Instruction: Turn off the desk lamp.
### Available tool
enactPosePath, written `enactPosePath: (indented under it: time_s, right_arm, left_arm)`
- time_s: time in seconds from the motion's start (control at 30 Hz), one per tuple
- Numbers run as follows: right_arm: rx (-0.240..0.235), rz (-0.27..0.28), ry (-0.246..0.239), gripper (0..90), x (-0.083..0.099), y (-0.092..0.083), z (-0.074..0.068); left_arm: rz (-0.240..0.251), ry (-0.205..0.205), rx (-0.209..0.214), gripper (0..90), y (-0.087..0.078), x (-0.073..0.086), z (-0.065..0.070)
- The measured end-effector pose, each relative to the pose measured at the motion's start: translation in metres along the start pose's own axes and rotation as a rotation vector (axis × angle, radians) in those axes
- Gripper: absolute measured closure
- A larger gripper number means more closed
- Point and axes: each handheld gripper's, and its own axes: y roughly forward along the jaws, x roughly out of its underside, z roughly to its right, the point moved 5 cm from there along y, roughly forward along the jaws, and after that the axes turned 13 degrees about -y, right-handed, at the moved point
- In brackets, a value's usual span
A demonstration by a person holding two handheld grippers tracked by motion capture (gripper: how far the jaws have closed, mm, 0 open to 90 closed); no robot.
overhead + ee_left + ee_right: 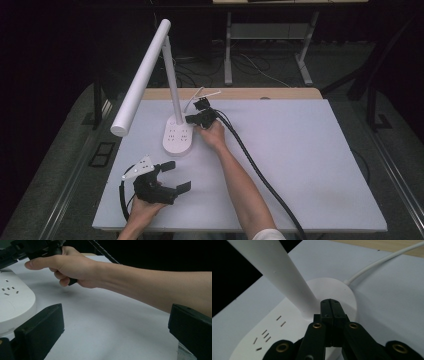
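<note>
1. We see the white table [310,165] carrying the desk lamp [150,65] at its far left part, with the lamp's oval base [178,137] flat on the surface and the long head slanting out towards us.
2. We judge the lamp top-heavy but stiff: smooth hard plastic, likely slippery under the jaws, with a base broad enough to stay put under a light press.
3. The stem [284,280] is a poor place to grip; we would work at the base top beside its foot, clear of the sockets [265,336].
4. The right gripper [331,305] has its jaws pressed together on nothing, tips poised at the base just beside the stem.
5. The left gripper [170,176] rests near the table's front edge, jaws wide apart and empty.
6. The thin white cord [384,261] leaves the base rearward; it is soft and could snag.
</note>
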Motion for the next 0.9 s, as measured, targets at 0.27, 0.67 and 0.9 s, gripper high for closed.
enactPosePath:
  time_s: [0.27, 0.67, 0.9]
  right_arm:
    - [0.025, 0.002, 0.004, 90.0, 0.0002, 0.0012, -0.0029]
    - [0.023, 0.003, 0.002, 90.0, -0.0011, -0.0001, -0.0021]
    - [0.023, 0.009, 0.023, 90.0, -0.0006, 0.001, -0.0019]
  left_arm:
    - [0.003, 0.0, -0.001, 0.0, -0.0011, -0.0003, -0.0008]
    - [0.003, 0.0, 0.0, 0.0, -0.0012, -0.0005, -0.0008]
    - [0.006, -0.003, -0.002, 0.0, -0.0012, -0.001, -0.0009]
